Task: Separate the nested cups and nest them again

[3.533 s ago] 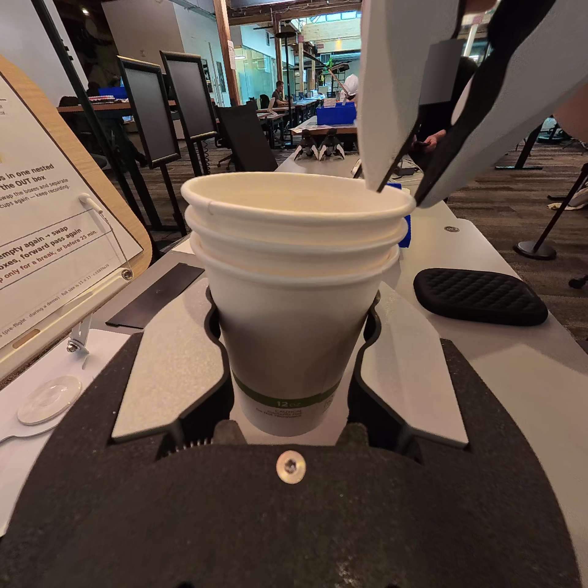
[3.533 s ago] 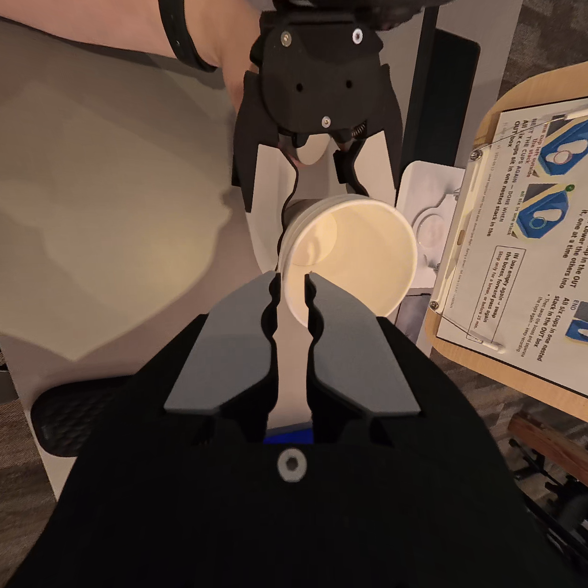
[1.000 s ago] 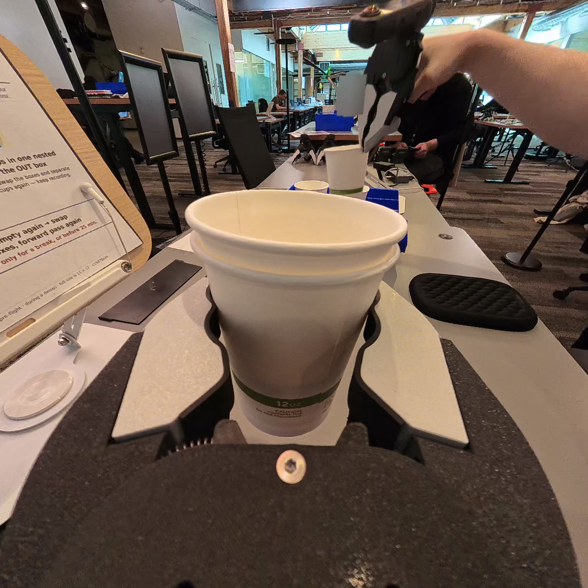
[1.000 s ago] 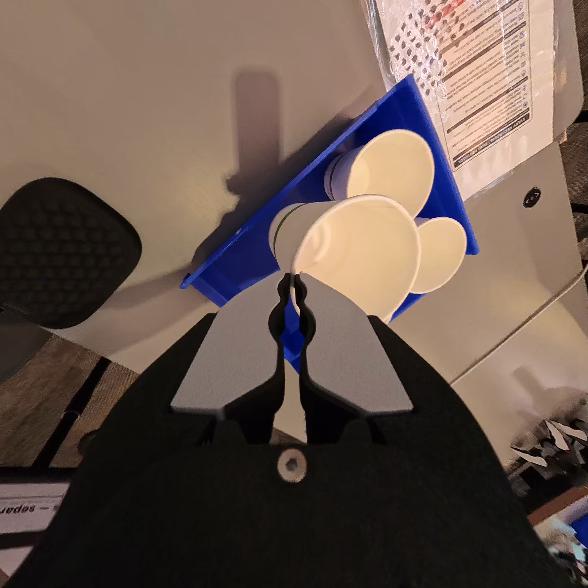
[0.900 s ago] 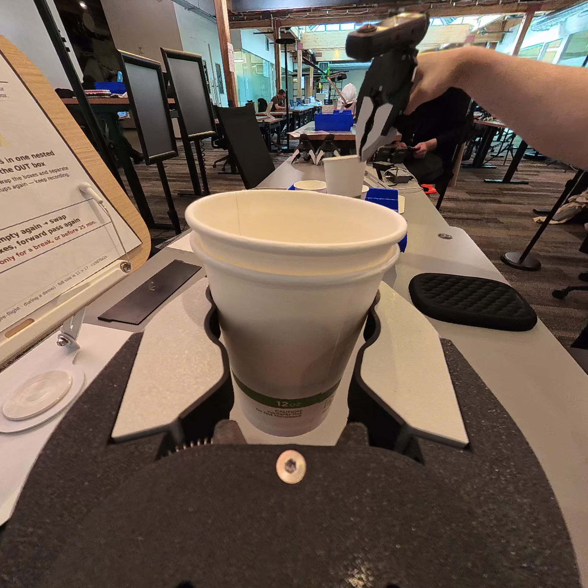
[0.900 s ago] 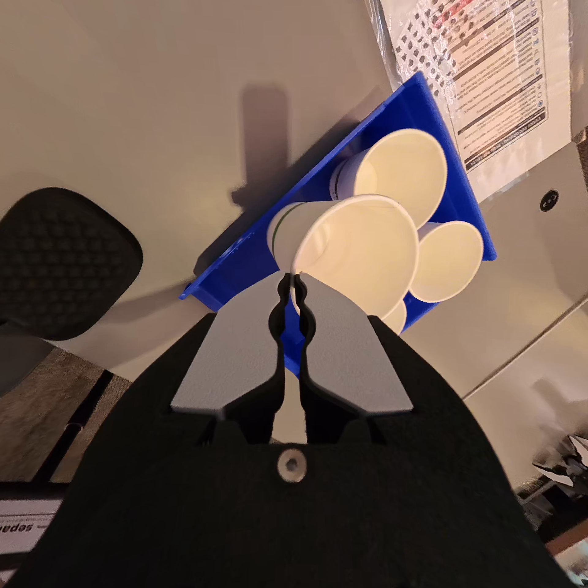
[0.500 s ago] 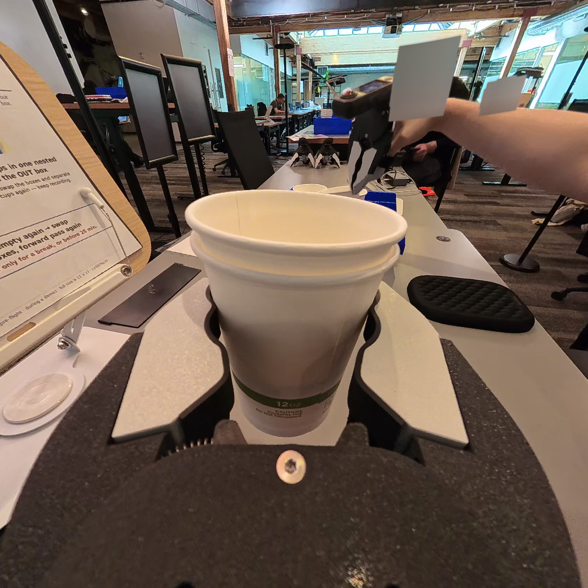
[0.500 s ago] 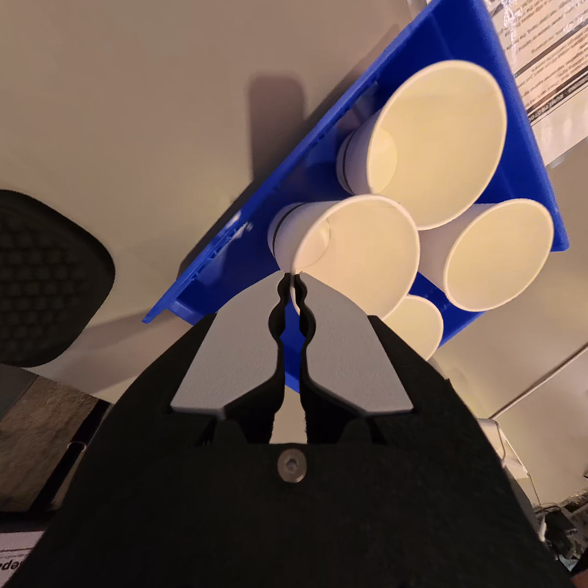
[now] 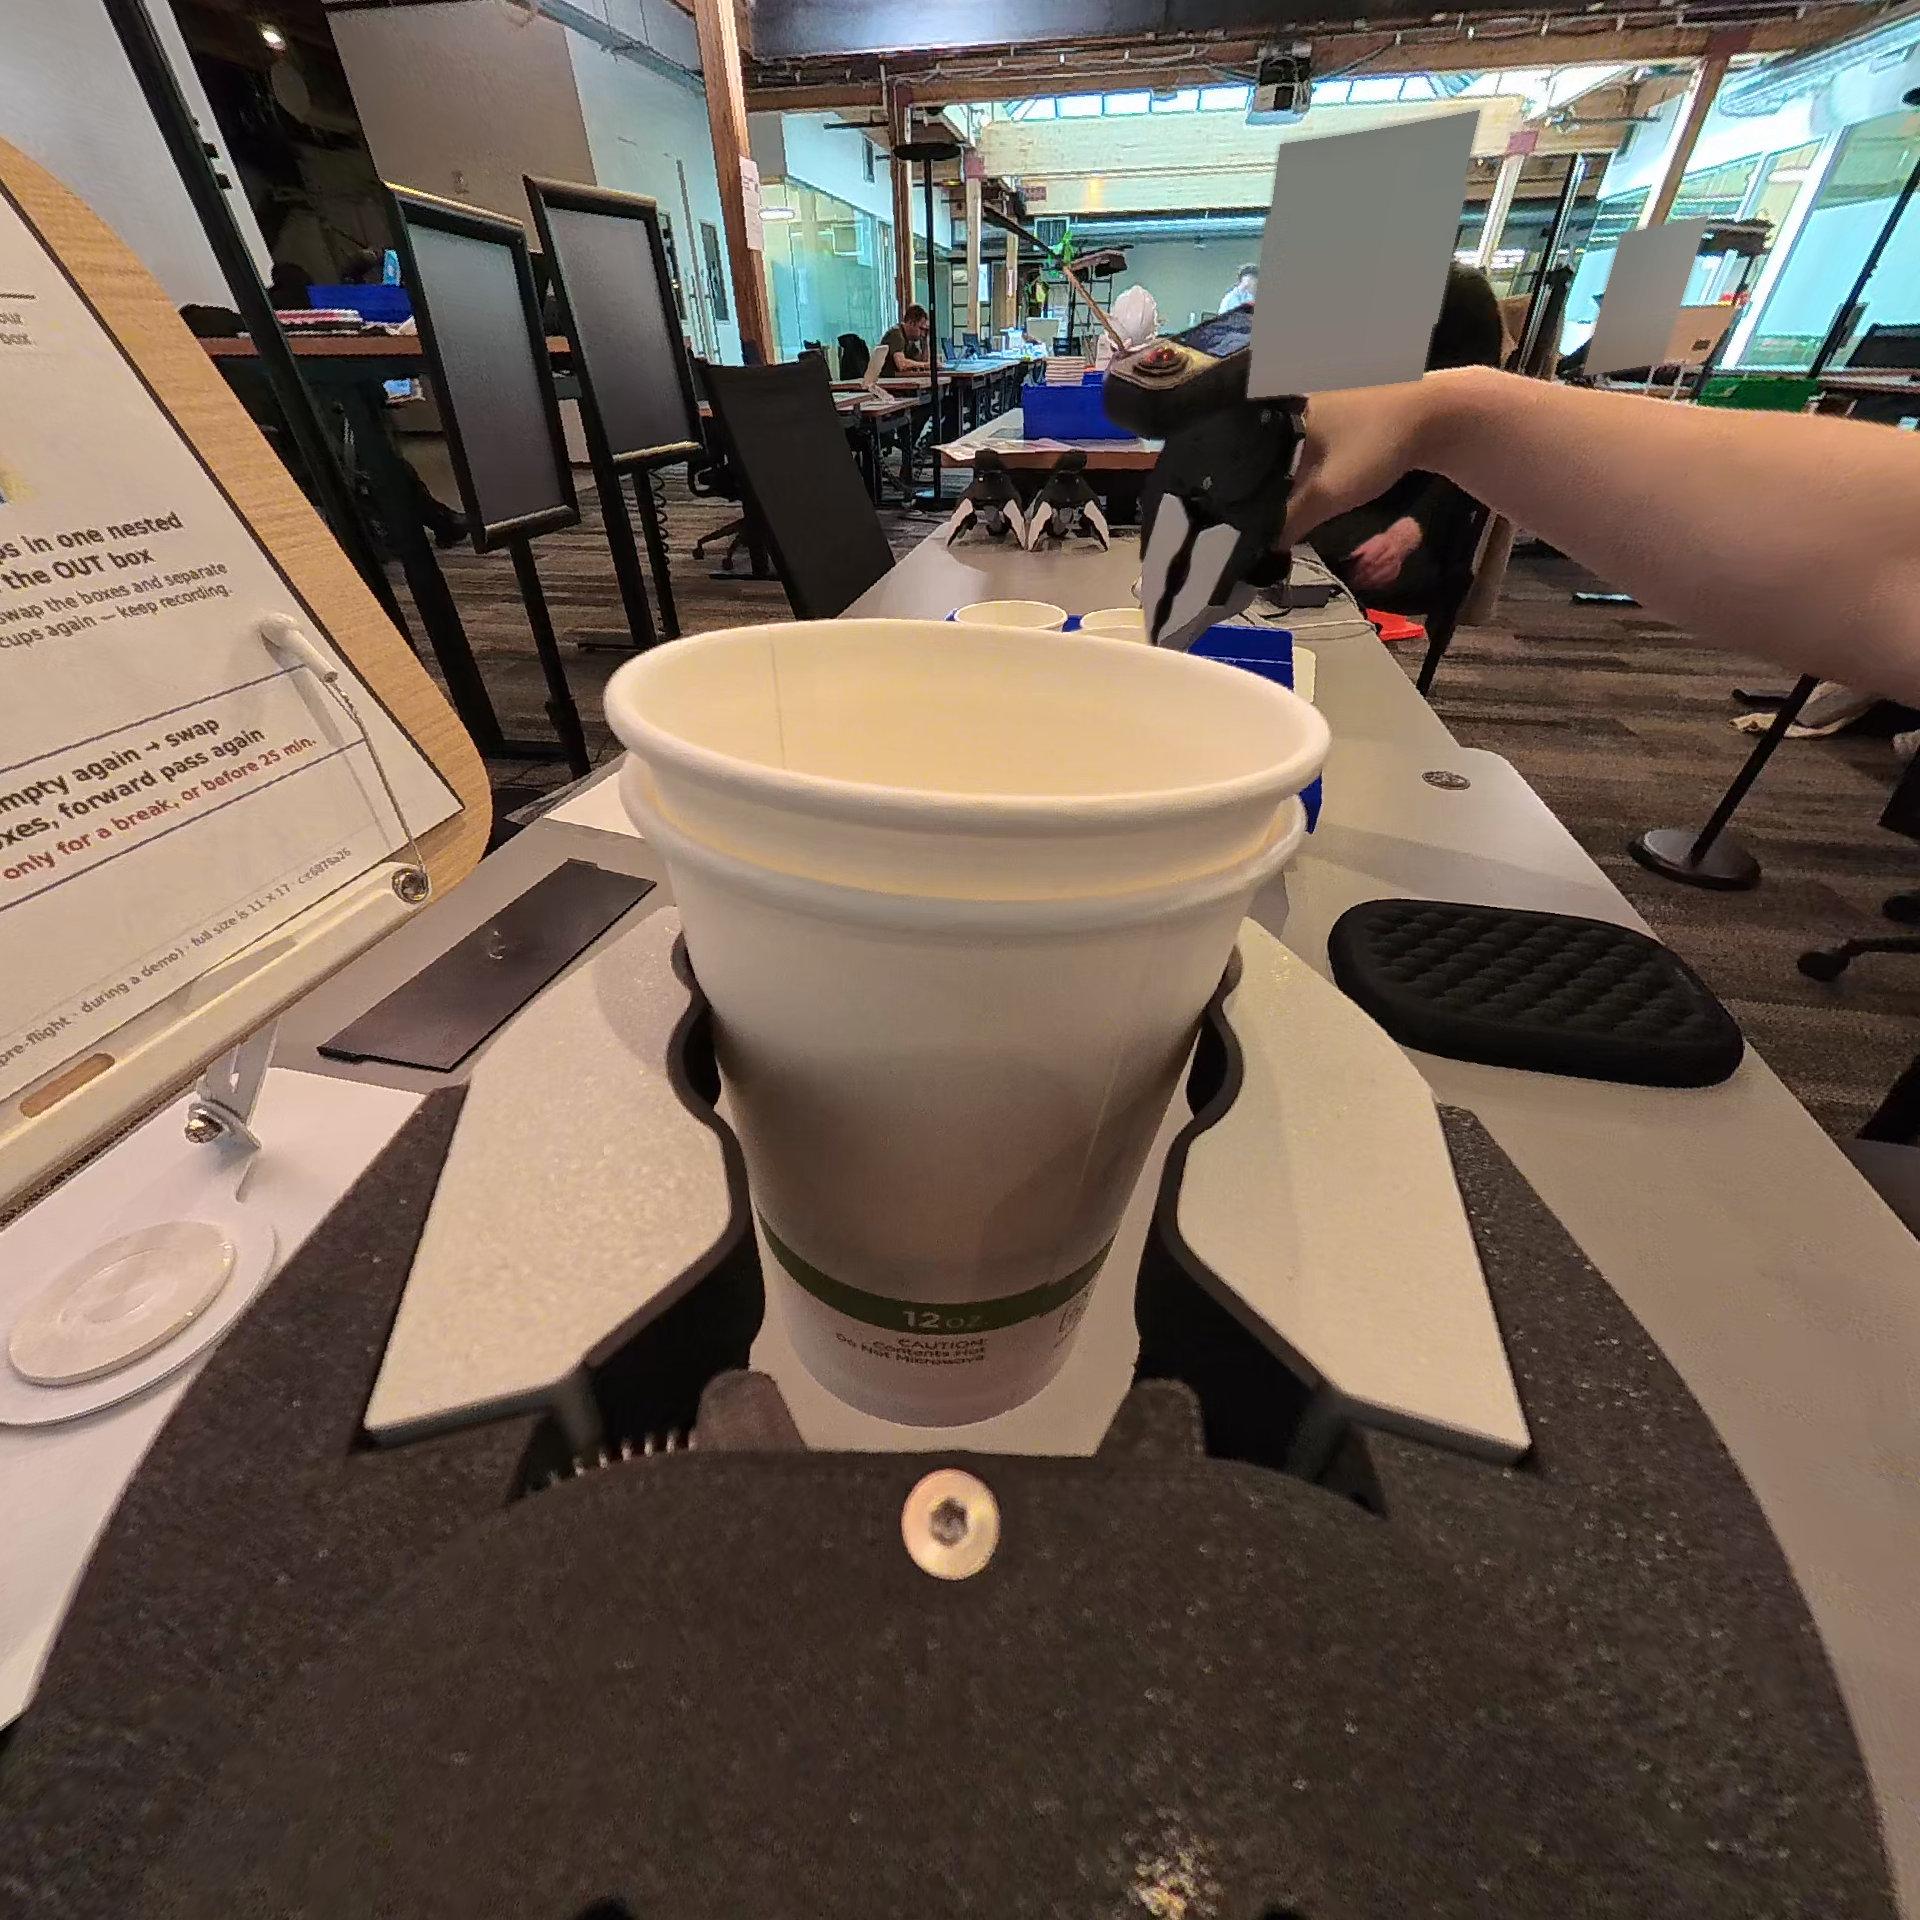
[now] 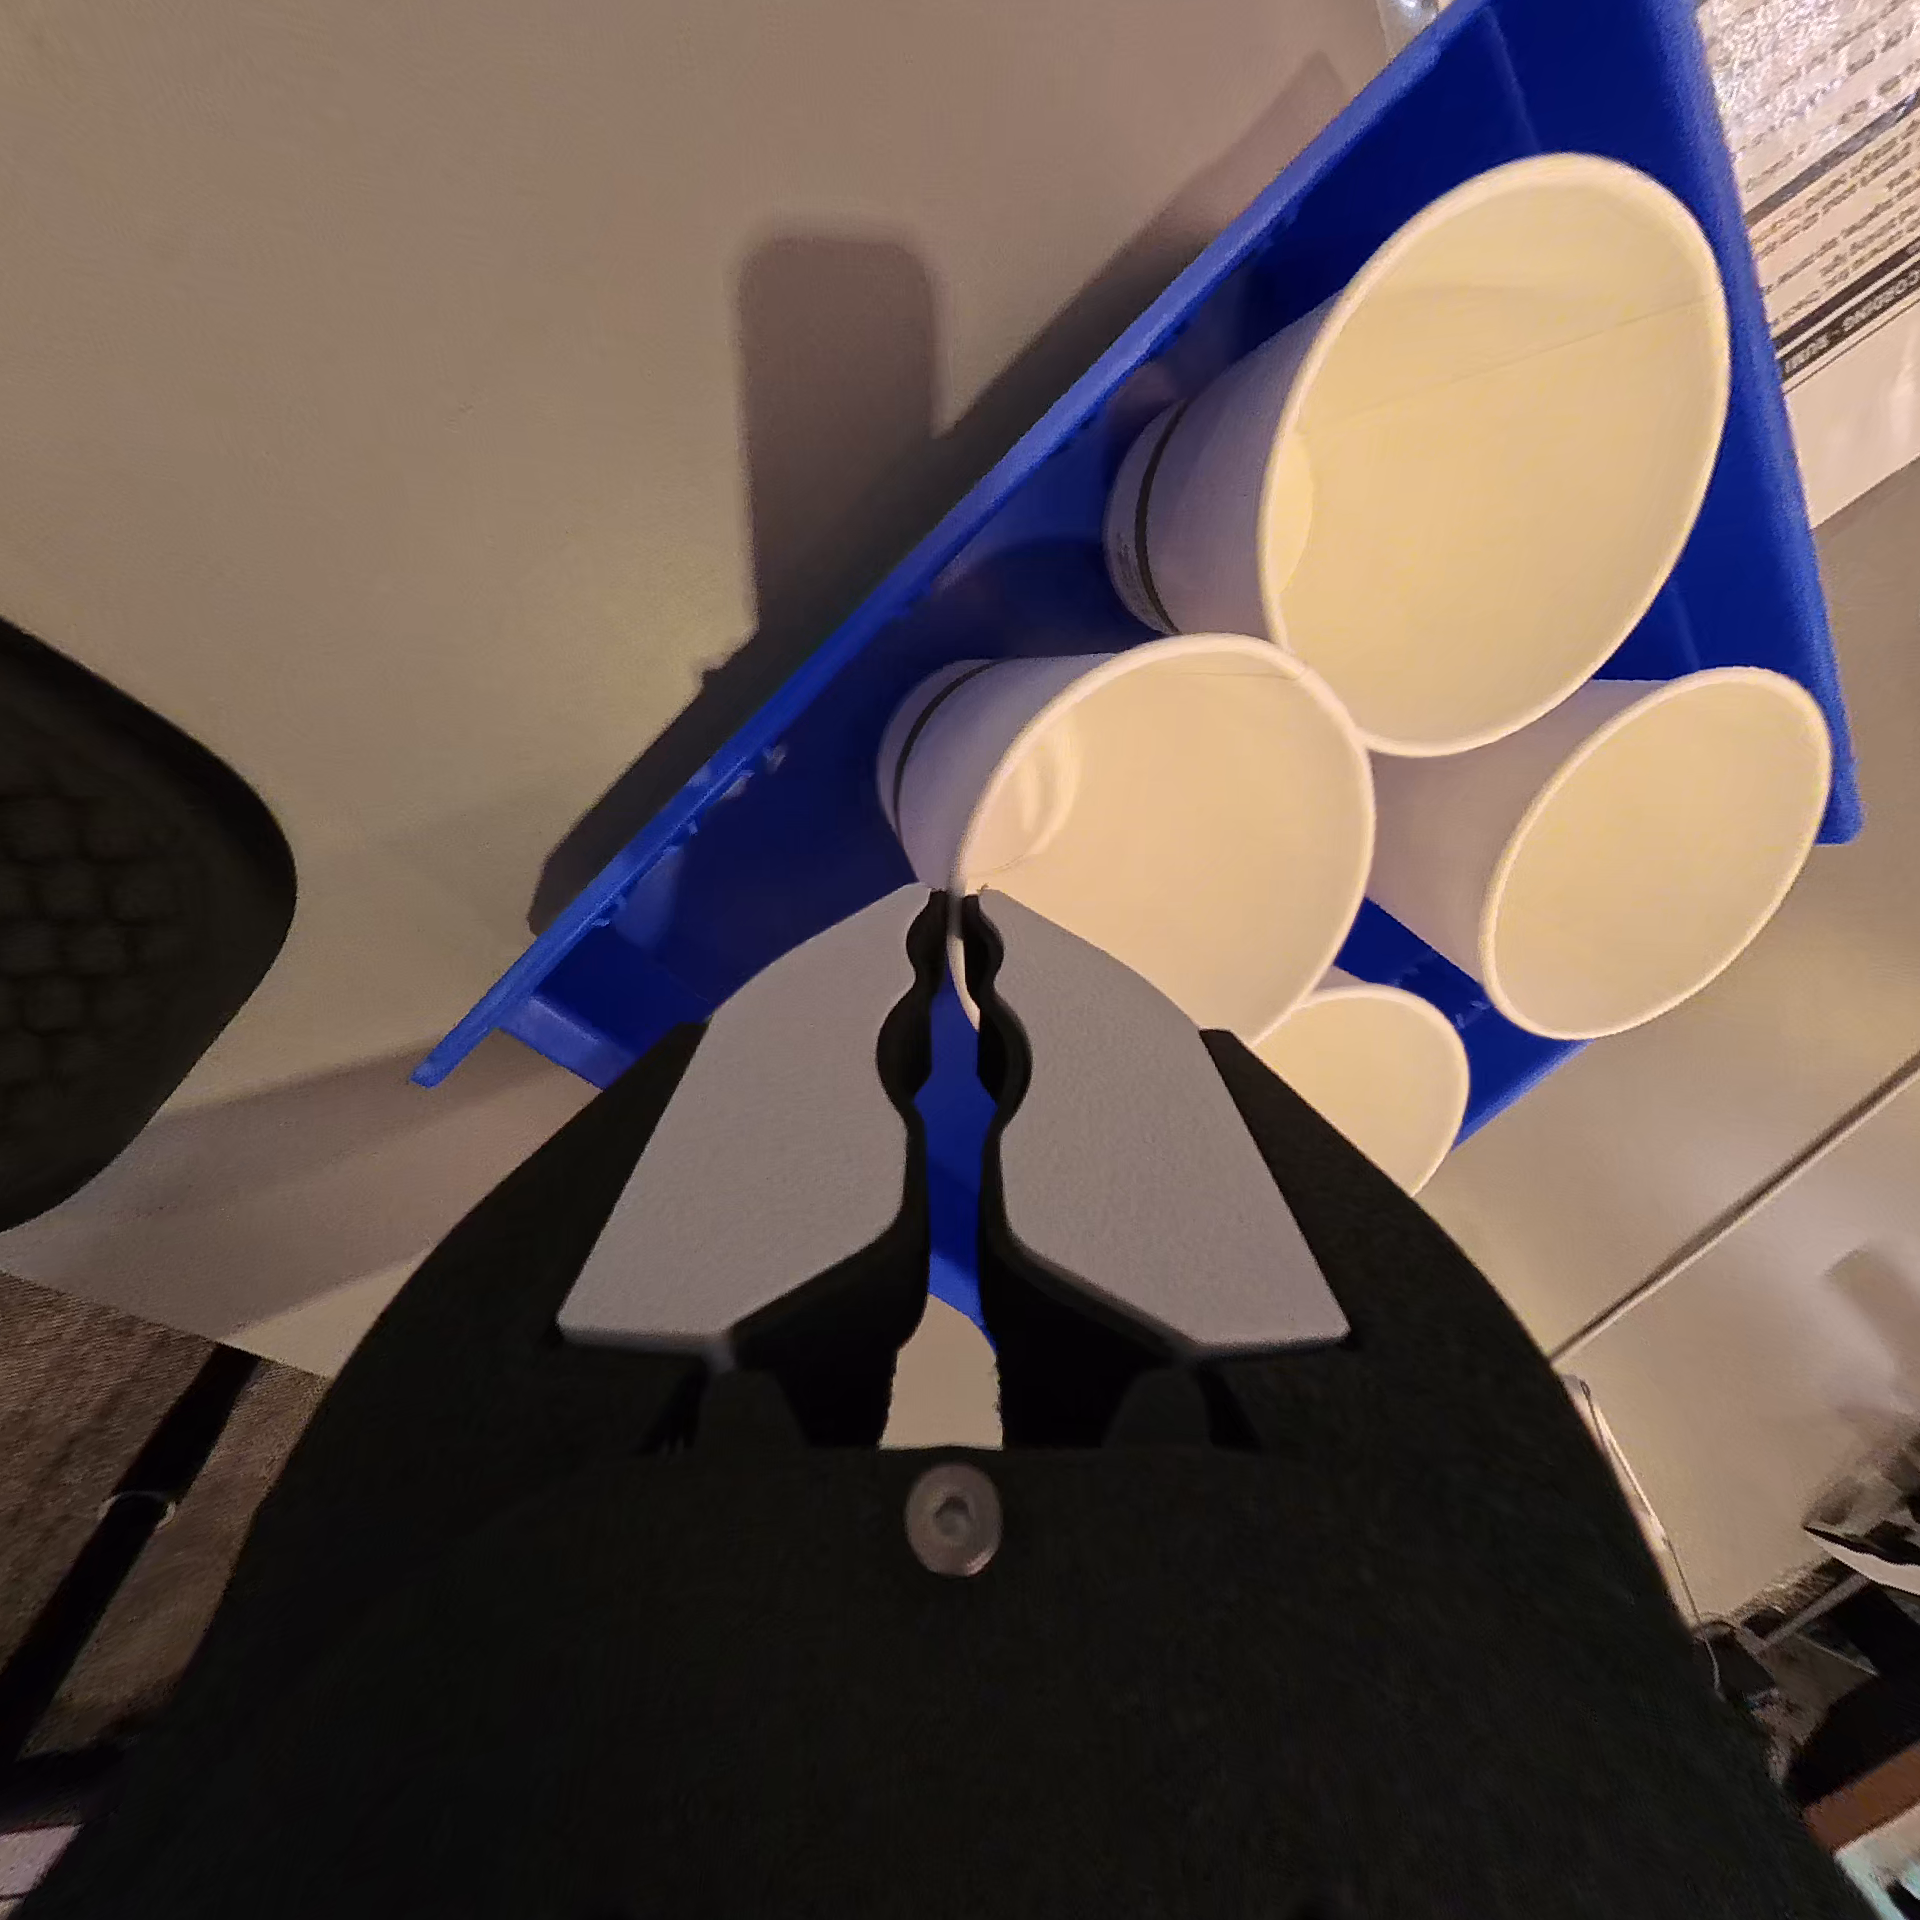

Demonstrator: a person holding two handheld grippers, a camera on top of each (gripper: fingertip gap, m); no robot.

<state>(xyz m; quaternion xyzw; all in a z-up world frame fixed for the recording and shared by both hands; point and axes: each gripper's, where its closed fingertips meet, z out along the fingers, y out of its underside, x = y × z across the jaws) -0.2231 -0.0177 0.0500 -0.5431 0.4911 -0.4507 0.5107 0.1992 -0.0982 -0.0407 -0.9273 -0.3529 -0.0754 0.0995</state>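
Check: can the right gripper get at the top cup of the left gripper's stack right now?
Probably not yet. The right gripper is shut on a cup's rim over the blue bin, away from the nested stack; the stack's open top is otherwise unobstructed.

The cups (image 9: 956,1039) are matt white paper with smooth rolled rims, cream inside. The left gripper (image 9: 956,1091) around them has fingers (image 9: 582,1195) faced in pale, finely grained plates over black plastic; its body is rough, speckled black foam or felt, with a shiny metal screw (image 9: 950,1523). The table (image 9: 1621,1226) beneath is smooth, satin grey. Right of the cups lies a black pad (image 9: 1527,987), quilted and matt. Left of them, a sign (image 9: 156,644) has a wood-grain edge and glossy clear cover. The bin (image 10: 790,831) is smooth blue plastic.
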